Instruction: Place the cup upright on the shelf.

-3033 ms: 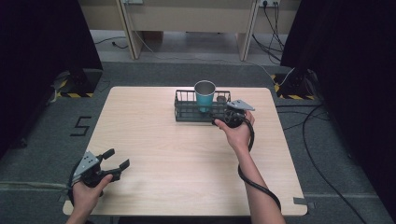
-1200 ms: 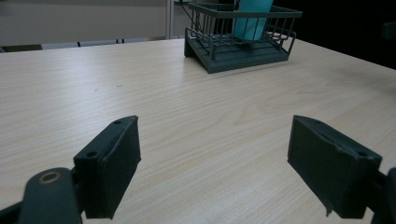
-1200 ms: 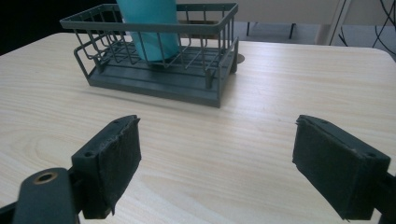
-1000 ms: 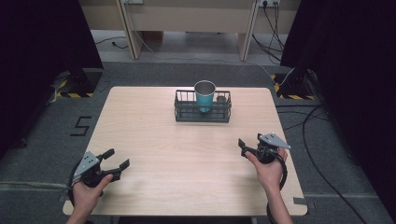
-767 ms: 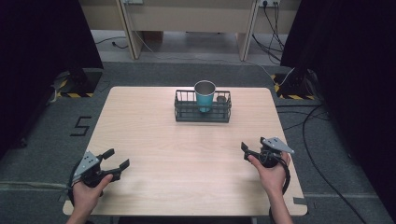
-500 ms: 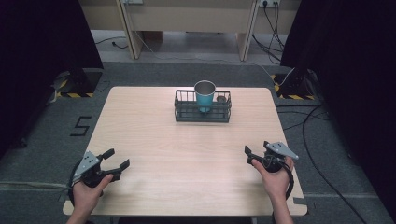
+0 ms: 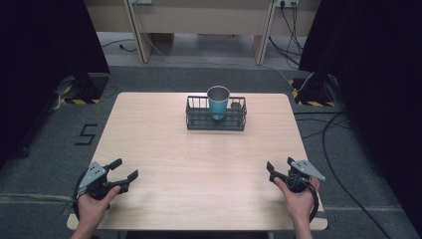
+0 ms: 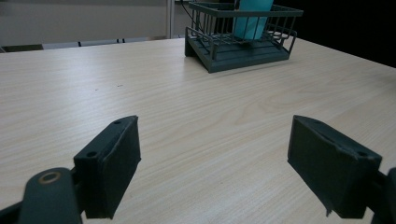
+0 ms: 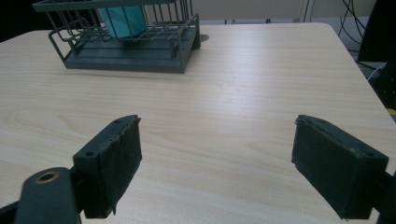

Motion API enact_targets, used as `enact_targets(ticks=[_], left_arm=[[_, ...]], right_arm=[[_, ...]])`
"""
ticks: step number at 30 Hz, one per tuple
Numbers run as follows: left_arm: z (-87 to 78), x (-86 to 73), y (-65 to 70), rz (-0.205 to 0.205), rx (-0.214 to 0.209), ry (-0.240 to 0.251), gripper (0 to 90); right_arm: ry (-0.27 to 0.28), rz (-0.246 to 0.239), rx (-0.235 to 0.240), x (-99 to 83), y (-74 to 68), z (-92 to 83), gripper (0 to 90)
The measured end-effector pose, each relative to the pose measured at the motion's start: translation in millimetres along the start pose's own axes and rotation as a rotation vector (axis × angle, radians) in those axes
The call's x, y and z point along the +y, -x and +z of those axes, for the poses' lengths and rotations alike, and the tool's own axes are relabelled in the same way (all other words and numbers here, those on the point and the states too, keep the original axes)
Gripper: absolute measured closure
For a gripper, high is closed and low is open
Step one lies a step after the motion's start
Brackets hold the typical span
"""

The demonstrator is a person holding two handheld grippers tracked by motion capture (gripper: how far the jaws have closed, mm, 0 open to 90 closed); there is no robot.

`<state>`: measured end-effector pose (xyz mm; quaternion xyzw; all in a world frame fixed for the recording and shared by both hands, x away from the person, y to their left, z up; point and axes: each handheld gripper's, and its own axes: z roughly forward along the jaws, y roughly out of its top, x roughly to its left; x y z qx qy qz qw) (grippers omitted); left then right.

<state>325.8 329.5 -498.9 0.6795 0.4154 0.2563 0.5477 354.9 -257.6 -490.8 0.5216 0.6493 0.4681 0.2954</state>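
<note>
A dark wire basket (image 7: pixel 216 126) stands at the far middle of the wooden table (image 7: pixel 199 159). An upright teal cup (image 7: pixel 218 103) with a grey rim sits inside it, beside a small dark object (image 7: pixel 236 105). My left gripper (image 7: pixel 124 169) rests open at the near left corner, held by a hand, with nothing between its jaws. My right gripper (image 7: pixel 280 164) is open and empty at the near right. The left gripper view has its open gripper (image 8: pixel 219 163) over bare wood, with basket (image 8: pixel 243 58) and cup (image 8: pixel 252 21) far ahead. The right gripper (image 9: pixel 217 168) faces the basket (image 9: pixel 126 63) and cup (image 9: pixel 122 21).
Grey carpet surrounds the table, with black curtains at both sides. Cables (image 7: pixel 343 164) trail across the floor on the right. Yellow-black striped stand bases (image 7: pixel 311 94) sit beyond the far corners. Wide bare wood lies between the grippers and the basket.
My right gripper has come away from the basket and drawn back to the near right of the table, staying open. The left gripper has not moved.
</note>
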Motion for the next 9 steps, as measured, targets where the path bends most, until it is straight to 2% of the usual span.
enact_targets(ticks=[9], left_arm=[[0.7,0.1,0.3,-0.002,-0.003,0.001,16.5]], right_arm=[[0.005,0.0,-0.003,-5.3,1.3,-4.4,17.0]])
